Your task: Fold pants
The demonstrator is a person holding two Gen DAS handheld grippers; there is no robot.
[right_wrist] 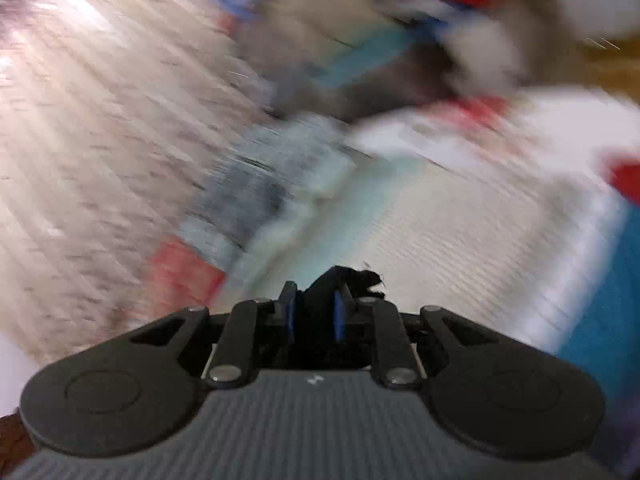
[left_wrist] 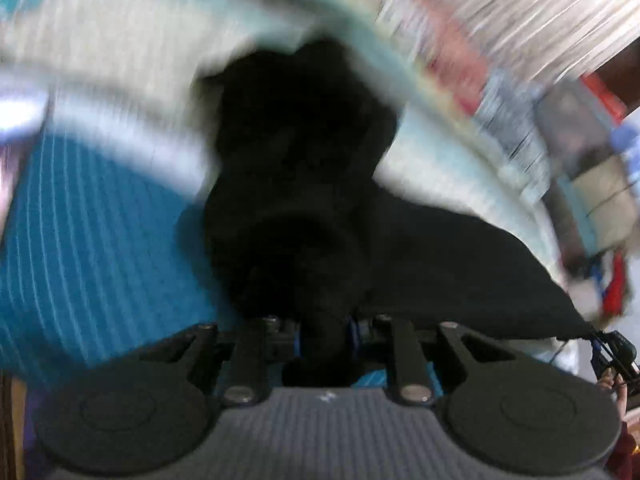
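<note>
left wrist view, left fingers (left_wrist: 322,330) clamp black pants (left_wrist: 304,168), right fingers (right_wrist: 316,314) pinch pants too

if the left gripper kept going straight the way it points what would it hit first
Most likely the black pants it already grips: the left gripper is shut on them, and they bunch up directly ahead over the blue mat.

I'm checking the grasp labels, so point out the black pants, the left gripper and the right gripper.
black pants (left_wrist: 304,168): left wrist view, middle of the bunched cloth.
left gripper (left_wrist: 322,332): left wrist view, between fingertips, on pinched cloth.
right gripper (right_wrist: 316,312): right wrist view, between the blue pads.
</note>
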